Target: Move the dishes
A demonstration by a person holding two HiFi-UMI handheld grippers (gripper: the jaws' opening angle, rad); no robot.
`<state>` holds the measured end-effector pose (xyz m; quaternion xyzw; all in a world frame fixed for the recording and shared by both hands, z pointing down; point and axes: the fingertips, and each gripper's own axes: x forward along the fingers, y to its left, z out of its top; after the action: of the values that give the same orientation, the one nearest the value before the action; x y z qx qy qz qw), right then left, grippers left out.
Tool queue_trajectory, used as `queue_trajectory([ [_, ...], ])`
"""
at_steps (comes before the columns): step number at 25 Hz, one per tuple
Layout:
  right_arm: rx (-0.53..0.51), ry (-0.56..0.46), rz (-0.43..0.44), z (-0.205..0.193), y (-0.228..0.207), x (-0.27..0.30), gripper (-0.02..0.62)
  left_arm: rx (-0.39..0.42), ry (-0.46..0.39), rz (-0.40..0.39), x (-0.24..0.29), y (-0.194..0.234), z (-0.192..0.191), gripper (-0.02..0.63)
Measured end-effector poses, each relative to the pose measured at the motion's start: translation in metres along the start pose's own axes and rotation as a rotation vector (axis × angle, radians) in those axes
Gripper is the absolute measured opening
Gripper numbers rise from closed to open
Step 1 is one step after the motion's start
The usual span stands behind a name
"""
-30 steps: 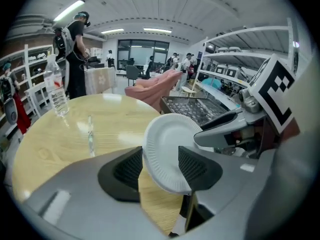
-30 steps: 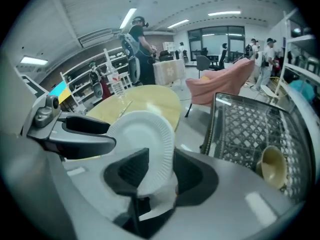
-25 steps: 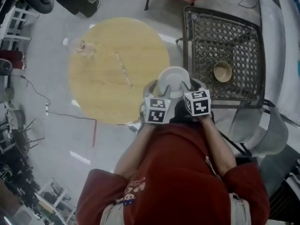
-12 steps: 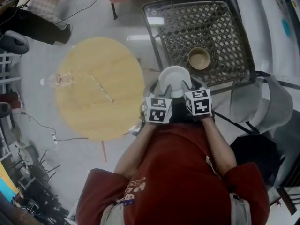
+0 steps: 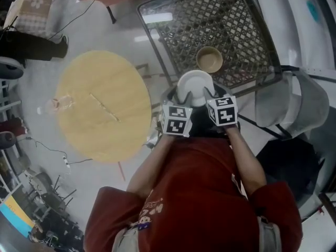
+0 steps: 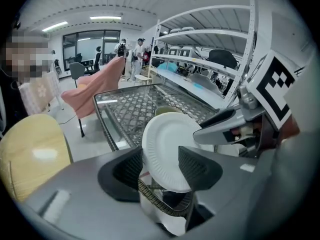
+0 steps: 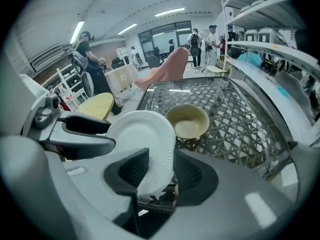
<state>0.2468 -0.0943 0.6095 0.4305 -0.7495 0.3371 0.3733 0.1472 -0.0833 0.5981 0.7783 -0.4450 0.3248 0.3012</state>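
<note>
Dark red short-sleeved shirt, colourful print on its left. Ahead of the shirt, grey left gripper and right gripper with black-and-white marker cubes.

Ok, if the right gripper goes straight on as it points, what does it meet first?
Probably the tan bowl on the lattice table, with the white paper plate held in the right gripper touching it first. Depth is unclear; it could land on the tabletop just short of the bowl.

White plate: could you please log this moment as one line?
white plate | held by left gripper, right gripper | tan bowl on lattice table
</note>
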Motion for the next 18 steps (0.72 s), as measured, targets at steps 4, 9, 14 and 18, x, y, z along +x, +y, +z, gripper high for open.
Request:
queue_trajectory([
  [4, -0.002, 0.022, 0.016, -0.005, -0.002, 0.007, 0.143, 0.001, 0.022, 0.000, 0.003, -0.001, -0.005, 0.238],
  [9, -0.011, 0.059, 0.038, -0.014, -0.001, 0.018, 0.143, -0.016, 0.064, 0.000, 0.013, 0.001, -0.021, 0.238],
  [14, -0.010, 0.091, 0.051, -0.024, -0.002, 0.029, 0.143, -0.031, 0.100, -0.005, 0.023, 0.001, -0.034, 0.238],
  [18, -0.004, 0.110, 0.056, -0.030, -0.005, 0.038, 0.143, -0.033, 0.107, -0.005, 0.033, 0.004, -0.039, 0.238],
])
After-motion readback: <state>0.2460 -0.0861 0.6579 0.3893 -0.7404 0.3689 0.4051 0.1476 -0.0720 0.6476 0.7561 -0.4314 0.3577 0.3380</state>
